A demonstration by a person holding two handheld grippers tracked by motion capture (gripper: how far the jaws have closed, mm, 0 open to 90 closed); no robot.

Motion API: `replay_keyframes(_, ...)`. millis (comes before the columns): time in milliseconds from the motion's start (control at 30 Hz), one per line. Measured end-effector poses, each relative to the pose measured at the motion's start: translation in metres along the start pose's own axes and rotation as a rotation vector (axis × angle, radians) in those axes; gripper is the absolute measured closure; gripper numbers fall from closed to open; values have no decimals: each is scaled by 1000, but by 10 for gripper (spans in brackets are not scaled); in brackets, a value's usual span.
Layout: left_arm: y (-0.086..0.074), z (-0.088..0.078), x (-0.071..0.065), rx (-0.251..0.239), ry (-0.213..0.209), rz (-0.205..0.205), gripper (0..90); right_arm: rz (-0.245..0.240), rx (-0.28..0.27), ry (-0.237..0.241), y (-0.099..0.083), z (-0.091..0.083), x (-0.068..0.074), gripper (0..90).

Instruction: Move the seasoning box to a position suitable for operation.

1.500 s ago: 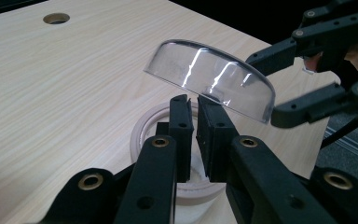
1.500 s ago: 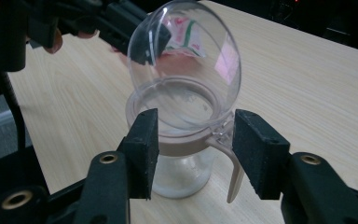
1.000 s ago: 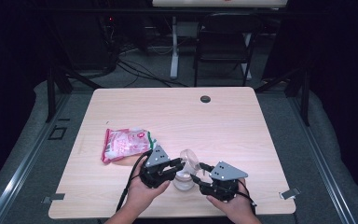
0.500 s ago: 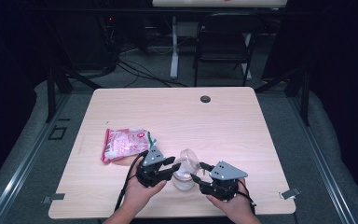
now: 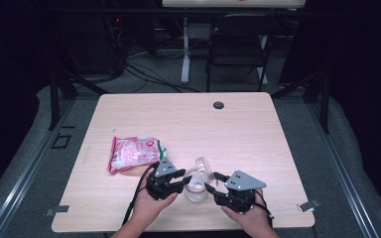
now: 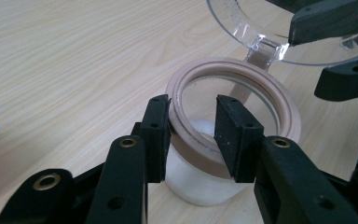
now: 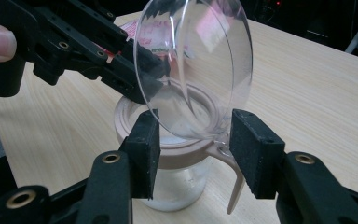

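Left tool (image 6: 192, 135) straddles the glass jar's (image 6: 200, 182) tan rim, one pad inside, one outside, unclamped; right tool (image 7: 196, 154), jaws closing, brackets its raised clear lid (image 7: 200, 65) without gripping.

Light wood-grain rectangular table (image 5: 188, 124) with a round black cable grommet (image 5: 219, 105) near its far edge, standing on grey carpeted floor (image 5: 25, 163). Black folding chair (image 5: 238, 47) and white desk leg (image 5: 184, 52) beyond. Tangled black cables (image 5: 144, 74) on the floor. Surroundings dark.
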State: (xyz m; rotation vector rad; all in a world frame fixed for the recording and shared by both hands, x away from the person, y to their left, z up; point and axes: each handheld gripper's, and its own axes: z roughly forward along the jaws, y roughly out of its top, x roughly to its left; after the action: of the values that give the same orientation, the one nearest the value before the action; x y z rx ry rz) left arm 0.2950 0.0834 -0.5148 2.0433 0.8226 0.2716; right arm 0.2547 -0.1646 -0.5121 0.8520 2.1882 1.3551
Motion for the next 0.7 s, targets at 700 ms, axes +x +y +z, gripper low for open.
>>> replay_keyframes(700,-1,-2,1,-4,-7,2,679,61,3,-18,-7,-9,-17,562)
